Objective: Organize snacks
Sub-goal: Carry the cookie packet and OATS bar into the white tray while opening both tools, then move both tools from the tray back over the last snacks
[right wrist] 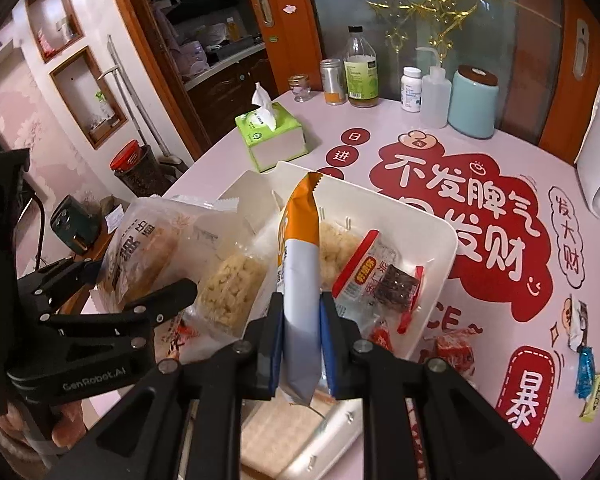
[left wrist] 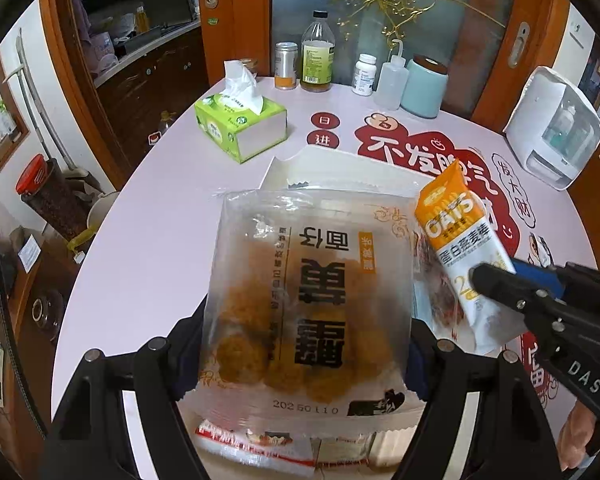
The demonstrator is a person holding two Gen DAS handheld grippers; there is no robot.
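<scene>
Two snacks held over the white tray

The left gripper (right wrist: 140,280) clamps a flat bread bag (left wrist: 308,292); the right gripper's (right wrist: 300,344) fingers (right wrist: 274,344) pinch an oat bar (right wrist: 300,280) upright, its long axis running away from the camera, above the tray (right wrist: 440,272) holding rice crackers (right wrist: 228,292) and pastry (right wrist: 364,276). The worktop (right wrist: 420,136) lies bare toward its far edge.

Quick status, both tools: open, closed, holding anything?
Left tool: closed on the clear bag of fried cakes.
Right tool: closed on the orange-and-white oat bar.

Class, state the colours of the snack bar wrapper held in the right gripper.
Orange on top, white below; the oat bar wrapper shows best in the left wrist view.
</scene>
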